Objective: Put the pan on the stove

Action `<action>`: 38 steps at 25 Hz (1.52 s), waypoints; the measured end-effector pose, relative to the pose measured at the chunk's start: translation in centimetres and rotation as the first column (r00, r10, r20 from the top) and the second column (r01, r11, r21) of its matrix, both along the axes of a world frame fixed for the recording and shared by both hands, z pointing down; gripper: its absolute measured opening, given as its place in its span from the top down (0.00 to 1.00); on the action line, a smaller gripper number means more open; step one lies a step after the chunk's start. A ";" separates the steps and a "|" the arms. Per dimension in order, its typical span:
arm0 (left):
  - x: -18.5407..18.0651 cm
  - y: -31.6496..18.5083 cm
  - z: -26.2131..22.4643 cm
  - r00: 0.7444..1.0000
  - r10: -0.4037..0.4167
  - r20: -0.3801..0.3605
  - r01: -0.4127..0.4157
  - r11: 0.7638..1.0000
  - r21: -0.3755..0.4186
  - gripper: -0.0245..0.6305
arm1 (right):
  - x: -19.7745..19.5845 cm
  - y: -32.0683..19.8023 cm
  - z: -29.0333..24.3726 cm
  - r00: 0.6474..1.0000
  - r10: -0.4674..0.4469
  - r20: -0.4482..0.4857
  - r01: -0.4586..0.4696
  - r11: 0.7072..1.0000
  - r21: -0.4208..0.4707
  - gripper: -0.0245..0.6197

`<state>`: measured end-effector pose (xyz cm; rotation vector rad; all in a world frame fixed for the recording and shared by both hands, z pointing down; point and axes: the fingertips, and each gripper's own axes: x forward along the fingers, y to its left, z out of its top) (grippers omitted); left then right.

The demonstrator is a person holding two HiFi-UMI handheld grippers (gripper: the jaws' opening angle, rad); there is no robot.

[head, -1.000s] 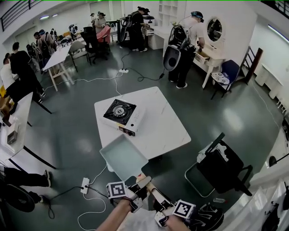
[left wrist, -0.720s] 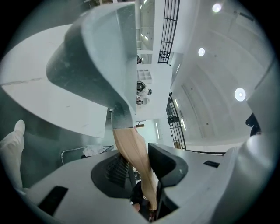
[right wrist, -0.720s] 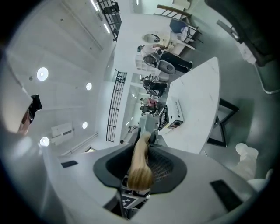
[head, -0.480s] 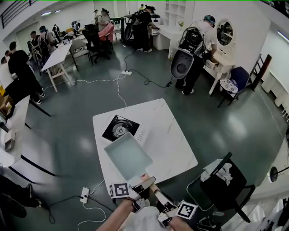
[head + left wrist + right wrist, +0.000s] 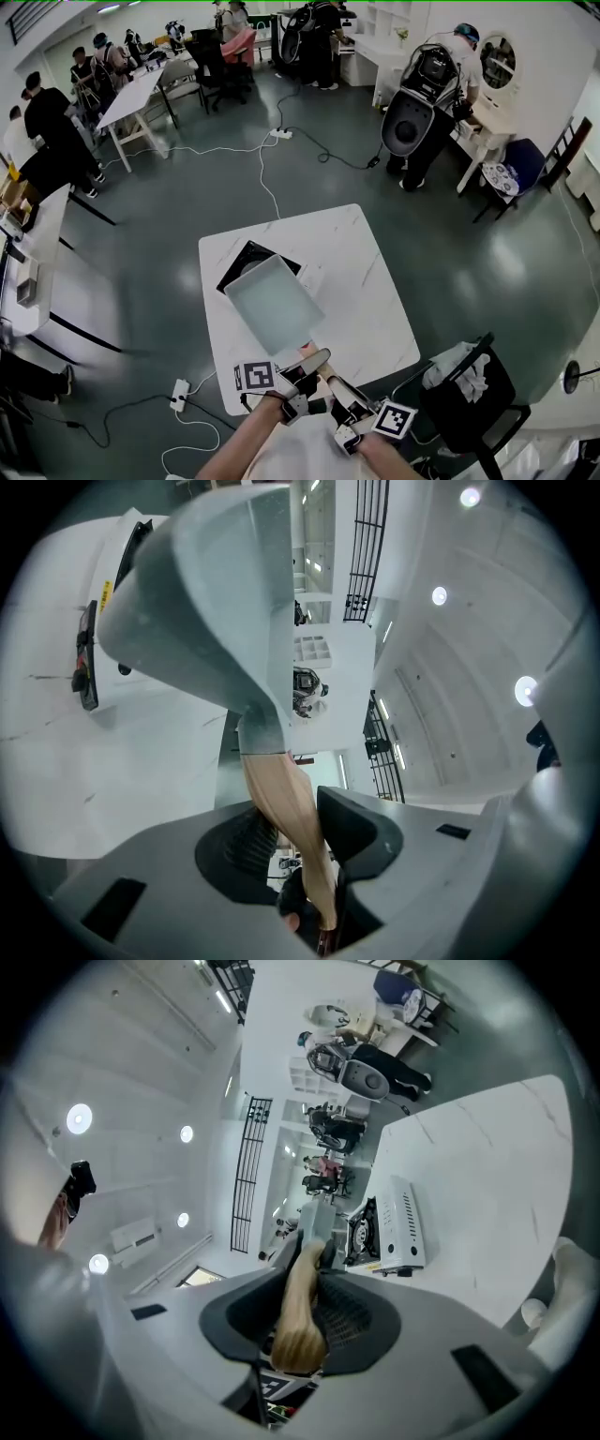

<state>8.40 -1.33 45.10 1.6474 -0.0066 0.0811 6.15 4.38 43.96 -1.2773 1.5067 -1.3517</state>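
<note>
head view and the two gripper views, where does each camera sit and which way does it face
Head view: on the person's head, looking steeply down at the table, stove and pan; forearms and both grippers show.
Left gripper view: on the left gripper, looking along its jaws, which are clamped on the wooden handle, toward the pan.
Right gripper view: on the right gripper, whose jaws grip the same handle; it faces the stove.
Shared: all three show the handle.

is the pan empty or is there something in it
Empty. The head view looks into the pan and shows only its bare pale bottom.
</note>
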 end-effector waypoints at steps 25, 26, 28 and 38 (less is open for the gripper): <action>15.8 -9.8 5.4 0.964 -0.263 0.029 0.265 0.960 -0.087 0.76 | 17.6 -9.7 4.5 0.970 -0.239 0.038 0.241 0.969 -0.054 0.79; 15.8 -10.6 5.8 0.962 -0.270 0.030 0.272 0.958 -0.087 0.76 | 17.6 -10.4 4.9 0.968 -0.248 0.041 0.250 0.967 -0.055 0.79; 15.5 -12.0 6.7 0.959 -0.283 0.034 0.285 0.954 -0.095 0.76 | 17.4 -11.9 5.7 0.963 -0.267 0.042 0.269 0.962 -0.056 0.79; 14.0 -17.5 10.7 0.940 -0.341 0.032 0.342 0.934 -0.102 0.76 | 16.2 -17.4 9.5 0.940 -0.337 0.052 0.340 0.937 -0.081 0.79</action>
